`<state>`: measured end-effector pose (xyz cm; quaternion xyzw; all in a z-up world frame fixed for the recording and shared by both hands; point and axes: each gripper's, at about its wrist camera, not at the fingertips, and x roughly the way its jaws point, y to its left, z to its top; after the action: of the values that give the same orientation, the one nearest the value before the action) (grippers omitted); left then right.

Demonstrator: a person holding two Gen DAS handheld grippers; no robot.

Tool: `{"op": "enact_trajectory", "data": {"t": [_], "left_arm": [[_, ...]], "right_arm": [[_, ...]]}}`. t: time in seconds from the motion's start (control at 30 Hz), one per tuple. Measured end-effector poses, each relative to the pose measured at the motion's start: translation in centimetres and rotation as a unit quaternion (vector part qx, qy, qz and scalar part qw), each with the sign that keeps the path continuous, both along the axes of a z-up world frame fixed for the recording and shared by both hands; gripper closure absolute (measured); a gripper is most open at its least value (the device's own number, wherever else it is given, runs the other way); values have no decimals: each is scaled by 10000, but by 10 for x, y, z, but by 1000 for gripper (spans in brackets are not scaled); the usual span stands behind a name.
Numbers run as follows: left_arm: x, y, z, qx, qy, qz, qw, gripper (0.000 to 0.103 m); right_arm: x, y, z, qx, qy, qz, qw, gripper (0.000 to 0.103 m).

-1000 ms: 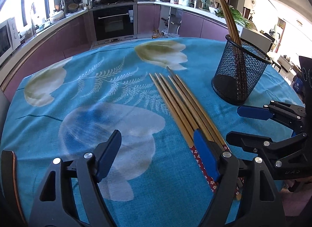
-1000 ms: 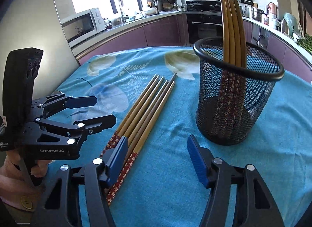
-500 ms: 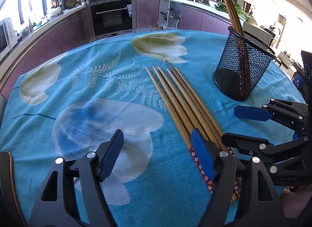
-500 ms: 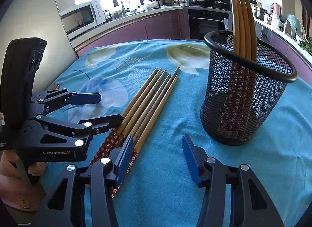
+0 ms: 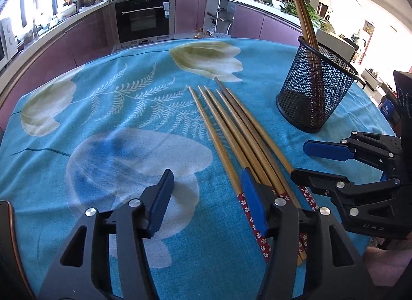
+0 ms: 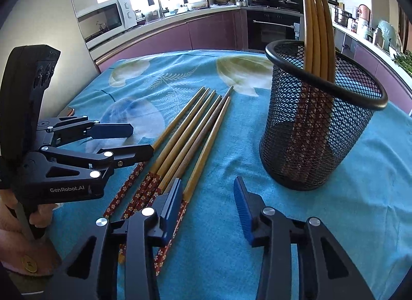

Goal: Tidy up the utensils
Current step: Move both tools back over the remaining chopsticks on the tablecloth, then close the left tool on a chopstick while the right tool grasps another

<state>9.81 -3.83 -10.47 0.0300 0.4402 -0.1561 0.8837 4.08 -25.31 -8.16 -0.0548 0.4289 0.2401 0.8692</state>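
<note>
Mesh holder holding upright chopsticks; loose chopsticks beside it; left gripper, right gripper both apart

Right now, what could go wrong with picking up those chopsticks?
The loose chopsticks lie side by side, touching, so the right tool might pinch more than one or roll the rest away. The left tool is open right beside them too, so the two tools could bump. The mesh holder has chopsticks leaning to one side; a knock might tip it.

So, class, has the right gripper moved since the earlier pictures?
Yes: the right gripper has advanced toward the mesh basket, which looms larger in its view.
</note>
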Motion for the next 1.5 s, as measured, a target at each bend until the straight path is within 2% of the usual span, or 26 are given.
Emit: {"op": "enact_trajectory", "data": {"t": [0.37, 0.4, 0.6, 0.83, 1.0, 1.17, 1.33, 1.4, 1.5], "left_arm": [[22, -13, -2, 83, 77, -211, 9997, 69], [24, -13, -2, 71, 88, -203, 9997, 73], [24, -11, -2, -110, 160, -146, 9997, 91], [17, -5, 2, -311, 113, 38, 9994, 95], [5, -3, 9, -392, 26, -76, 9992, 96], [-3, -7, 6, -330, 93, -264, 9991, 96], [-2, -8, 0, -250, 185, -389, 9988, 95], [0, -7, -2, -213, 214, -366, 9989, 88], [2, -7, -4, -209, 248, -416, 9986, 87]], "right_arm": [[26, 11, -3, -103, -7, -49, 9999, 77], [27, 11, -2, -100, -9, -58, 9999, 78], [30, 0, -3, 167, 103, -204, 9996, 94], [27, -14, 0, 553, 136, -420, 9975, 97], [17, -16, 7, 709, 81, -219, 9972, 97], [10, -7, 8, 667, 167, 102, 9976, 97], [11, 0, 5, 460, 227, 178, 9985, 97], [12, 2, 3, 369, 255, 203, 9988, 95], [14, 9, 0, 224, 224, 237, 9992, 94]]}}
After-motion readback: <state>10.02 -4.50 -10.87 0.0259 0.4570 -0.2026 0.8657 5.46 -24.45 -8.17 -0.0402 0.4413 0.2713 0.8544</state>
